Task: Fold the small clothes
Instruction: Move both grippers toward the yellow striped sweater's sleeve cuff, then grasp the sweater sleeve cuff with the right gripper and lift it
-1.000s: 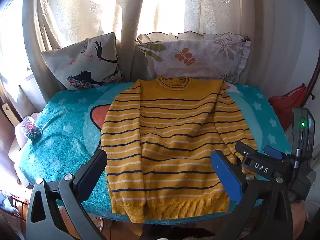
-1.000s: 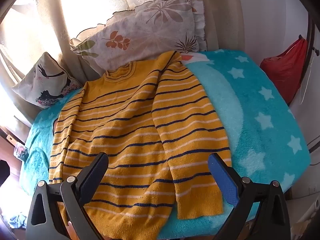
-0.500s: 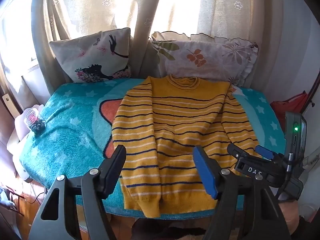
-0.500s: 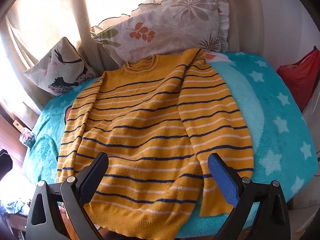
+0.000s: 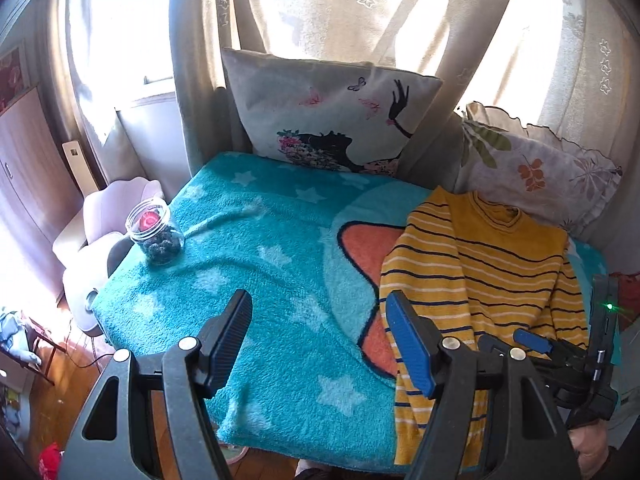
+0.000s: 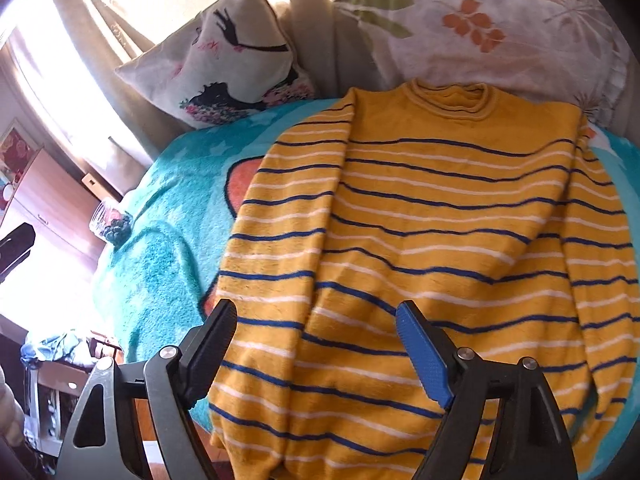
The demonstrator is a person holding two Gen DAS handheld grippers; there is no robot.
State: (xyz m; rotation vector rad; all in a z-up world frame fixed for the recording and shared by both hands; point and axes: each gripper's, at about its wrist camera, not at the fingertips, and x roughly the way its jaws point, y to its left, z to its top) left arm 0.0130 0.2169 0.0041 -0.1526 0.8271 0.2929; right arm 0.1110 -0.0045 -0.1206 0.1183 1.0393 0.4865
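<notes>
Left tool (image 5: 320, 344) jaws apart, empty, angled down; right tool (image 6: 316, 348) jaws closing, empty.

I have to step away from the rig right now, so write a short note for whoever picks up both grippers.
Left gripper: open, nothing between its fingers, over bare blanket left of the sweater.
Right gripper: jaws closing, nothing gripped, above the sweater's lower left part.
Sweater: flat on the blanket, collar toward the pillows, both sleeves lying down along the body.
Glass jar sits at the blanket's far left edge, clear of the work.
Done: garment laid out. Left: all folds.
</notes>
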